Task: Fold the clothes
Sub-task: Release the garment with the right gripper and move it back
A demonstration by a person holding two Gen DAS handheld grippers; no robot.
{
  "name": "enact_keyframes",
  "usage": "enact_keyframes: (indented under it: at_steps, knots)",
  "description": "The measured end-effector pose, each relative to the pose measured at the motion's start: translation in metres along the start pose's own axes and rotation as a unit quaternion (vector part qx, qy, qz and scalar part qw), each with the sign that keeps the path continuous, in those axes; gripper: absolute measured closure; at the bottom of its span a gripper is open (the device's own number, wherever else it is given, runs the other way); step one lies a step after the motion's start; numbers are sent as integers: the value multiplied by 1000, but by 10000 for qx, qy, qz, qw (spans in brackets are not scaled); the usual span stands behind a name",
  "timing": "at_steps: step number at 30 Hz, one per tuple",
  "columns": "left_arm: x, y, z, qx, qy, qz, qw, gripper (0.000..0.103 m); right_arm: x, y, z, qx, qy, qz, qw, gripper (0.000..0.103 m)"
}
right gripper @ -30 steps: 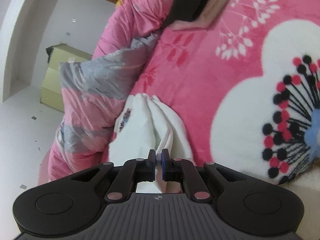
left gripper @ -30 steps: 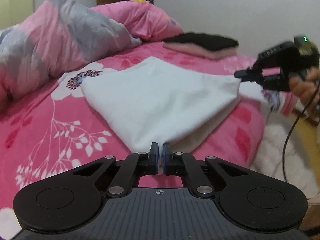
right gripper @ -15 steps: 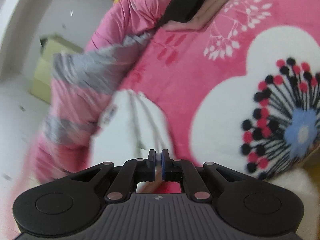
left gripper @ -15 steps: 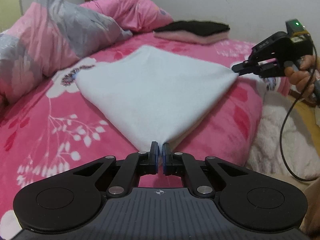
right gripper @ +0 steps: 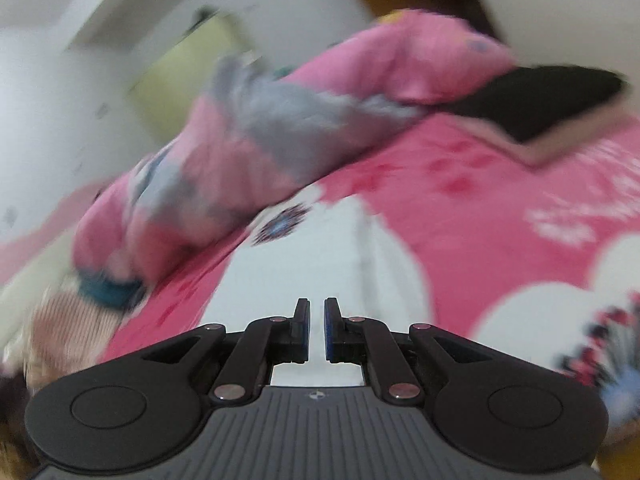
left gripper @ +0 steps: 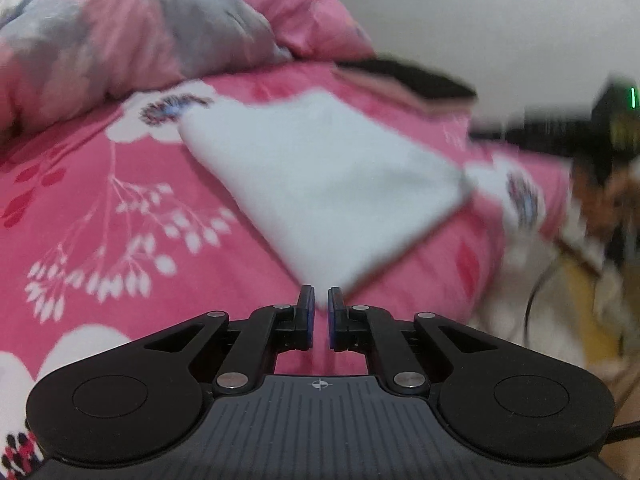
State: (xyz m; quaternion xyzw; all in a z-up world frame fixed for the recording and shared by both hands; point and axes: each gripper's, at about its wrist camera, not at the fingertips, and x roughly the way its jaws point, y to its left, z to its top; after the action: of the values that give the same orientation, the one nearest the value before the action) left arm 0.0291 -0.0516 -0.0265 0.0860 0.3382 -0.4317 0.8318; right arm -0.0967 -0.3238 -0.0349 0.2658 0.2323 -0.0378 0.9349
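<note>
Left wrist view, blurred by motion: your left claw (left gripper: 319,300) shows two black fingers with blue pads; its jaws have just been opening and stand a narrow slit apart, with no fabric pinched between them. On the ribbed grey body behind them sits a small crosshair mark, the only marking you could read. The white cloth (left gripper: 328,184), smooth and folded to a flat, roughly four-sided shape, lies on the bed (left gripper: 100,208); its nearest corner points at the claw tips. The bed cover is fleecy pink with white sprigs and large white flowers. Behind lies a crumpled pink and grey quilt (left gripper: 140,40); a dark folded stack (left gripper: 420,80) rests on a pale pink layer, well apart from the cloth.

Right wrist view, also blurred: your right claw (right gripper: 317,312) is narrowly parted and grips nothing; the white cloth lies flat just beyond and beneath its tips. A pale ribbed knit (right gripper: 68,328) shows at lower left; a yellow-green box (right gripper: 180,68) stands by the wall.
</note>
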Motion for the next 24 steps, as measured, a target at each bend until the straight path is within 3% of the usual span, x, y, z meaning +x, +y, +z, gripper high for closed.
enact_keyframes:
  at_steps: [5,8,11,16,18,20,24]
  knots:
    - [17,-4,24,6,-474,-235,9986,98,33,13,-26,-884,756,-292,9928,98]
    - [46,-10,27,8,-337,-464,9984,98,33,23,-31,-1399,1030,-676,9825,97]
    - [66,-9,18,-164,-94,-650,9977,98,21,43,-13,-1749,733,-735,9791,96]
    - [69,0,7,-502,-131,-764,9957,98,31,59,12,-2089,50,-536,9765,96]
    - [68,4,5,-628,-147,-824,9945,97,56,42,7,-2007,156,-860,9757,96]
    - [69,6,3,-681,-154,-883,9936,97,80,12,-6,-1777,471,-1473,9719,97]
    - [72,8,5,-692,-144,-946,9930,97,57,-2,0,-1173,254,-1582,9801,97]
